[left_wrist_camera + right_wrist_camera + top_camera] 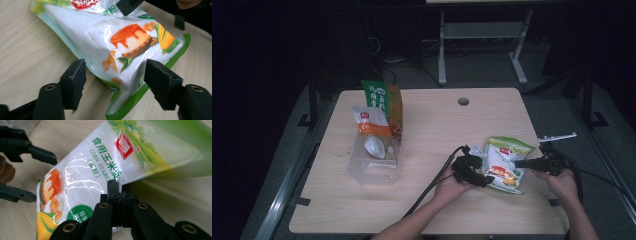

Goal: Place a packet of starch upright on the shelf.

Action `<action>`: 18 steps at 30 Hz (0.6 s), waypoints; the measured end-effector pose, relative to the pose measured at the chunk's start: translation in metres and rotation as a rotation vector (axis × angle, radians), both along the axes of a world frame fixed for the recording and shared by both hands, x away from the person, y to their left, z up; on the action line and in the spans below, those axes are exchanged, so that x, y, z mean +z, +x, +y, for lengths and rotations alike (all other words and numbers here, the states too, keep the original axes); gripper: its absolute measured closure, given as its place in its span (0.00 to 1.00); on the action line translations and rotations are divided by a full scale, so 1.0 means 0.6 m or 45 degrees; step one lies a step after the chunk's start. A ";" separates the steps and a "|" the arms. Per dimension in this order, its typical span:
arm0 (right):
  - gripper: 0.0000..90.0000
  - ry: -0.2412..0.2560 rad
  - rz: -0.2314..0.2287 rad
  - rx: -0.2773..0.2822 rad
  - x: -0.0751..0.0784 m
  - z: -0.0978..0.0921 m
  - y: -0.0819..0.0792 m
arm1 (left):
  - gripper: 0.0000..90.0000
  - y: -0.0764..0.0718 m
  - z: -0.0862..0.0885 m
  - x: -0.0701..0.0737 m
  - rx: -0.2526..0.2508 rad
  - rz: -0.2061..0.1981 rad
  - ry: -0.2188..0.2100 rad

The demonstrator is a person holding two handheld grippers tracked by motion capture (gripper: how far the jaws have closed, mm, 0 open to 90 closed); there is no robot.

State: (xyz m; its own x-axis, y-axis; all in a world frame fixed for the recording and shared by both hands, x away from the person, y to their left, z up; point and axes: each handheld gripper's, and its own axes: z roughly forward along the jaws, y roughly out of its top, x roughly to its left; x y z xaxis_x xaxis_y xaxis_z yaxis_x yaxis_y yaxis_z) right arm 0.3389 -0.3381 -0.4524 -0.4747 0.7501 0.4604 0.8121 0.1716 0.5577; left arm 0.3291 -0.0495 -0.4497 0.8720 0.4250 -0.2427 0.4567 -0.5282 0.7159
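Two words, "CORN STARCH", read on the bag (82,182) pinched by the right hand-held gripper (119,192). Seen from the left hand-held gripper (115,75), whose jaws are spread around the bag's corner, is a pudding picture.

Between my left gripper's (113,85) spread jaws I see the corn starch bag (120,50), a glossy plastic film that throws white glare and creases sharply. The jaw pads (75,80) look like matt black foam, rough and chipped along their edges, with brass-coloured rivets in the smooth black plastic arms behind them. Under the bag, the table (27,57) is pale wood-grain laminate, smooth and matt. My right gripper (117,195) pinches the same shiny film at its edge. Far off my left gripper sits a clear plastic tub (374,167).
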 end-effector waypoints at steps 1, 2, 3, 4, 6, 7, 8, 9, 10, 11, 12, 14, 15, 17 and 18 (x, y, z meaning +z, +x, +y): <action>0.99 -0.008 -0.014 0.005 0.004 0.002 -0.004 | 0.34 0.002 0.002 -0.001 0.011 0.011 -0.016; 0.99 -0.014 -0.044 0.012 0.008 0.004 -0.008 | 0.31 0.004 0.003 -0.001 0.015 0.018 -0.028; 0.99 -0.015 -0.061 0.018 0.012 0.005 -0.010 | 0.30 0.006 0.005 -0.001 0.014 0.036 -0.040; 0.99 -0.014 -0.090 0.029 0.016 0.007 -0.014 | 0.29 0.009 0.006 -0.001 0.013 0.051 -0.065; 0.99 -0.015 -0.132 0.050 0.025 0.011 -0.020 | 0.26 0.014 0.008 -0.002 0.023 0.079 -0.096; 0.99 -0.017 -0.150 0.059 0.030 0.013 -0.023 | 0.26 0.016 0.009 -0.002 0.029 0.099 -0.107; 0.99 -0.015 -0.172 0.068 0.036 0.017 -0.026 | 0.24 0.018 0.010 -0.003 0.038 0.101 -0.107; 0.99 -0.017 -0.188 0.080 0.041 0.019 -0.028 | 0.22 0.018 0.010 -0.003 0.049 0.101 -0.113; 0.99 -0.025 -0.204 0.087 0.045 0.022 -0.031 | 0.22 0.019 0.010 -0.003 0.054 0.098 -0.114; 0.99 -0.030 -0.220 0.097 0.048 0.023 -0.033 | 0.21 0.020 0.011 -0.003 0.062 0.100 -0.118; 0.99 -0.031 -0.231 0.101 0.051 0.026 -0.036 | 0.21 0.021 0.012 -0.003 0.066 0.103 -0.121; 0.99 -0.029 -0.266 0.122 0.057 0.028 -0.042 | 0.22 0.025 0.015 -0.002 0.065 0.121 -0.140; 0.99 -0.026 -0.274 0.129 0.058 0.028 -0.045 | 0.22 0.027 0.016 -0.003 0.071 0.133 -0.153; 0.99 -0.016 -0.308 0.143 0.062 0.029 -0.050 | 0.21 0.030 0.018 -0.004 0.068 0.151 -0.173; 0.99 -0.013 -0.320 0.149 0.063 0.030 -0.053 | 0.22 0.032 0.020 -0.005 0.060 0.162 -0.177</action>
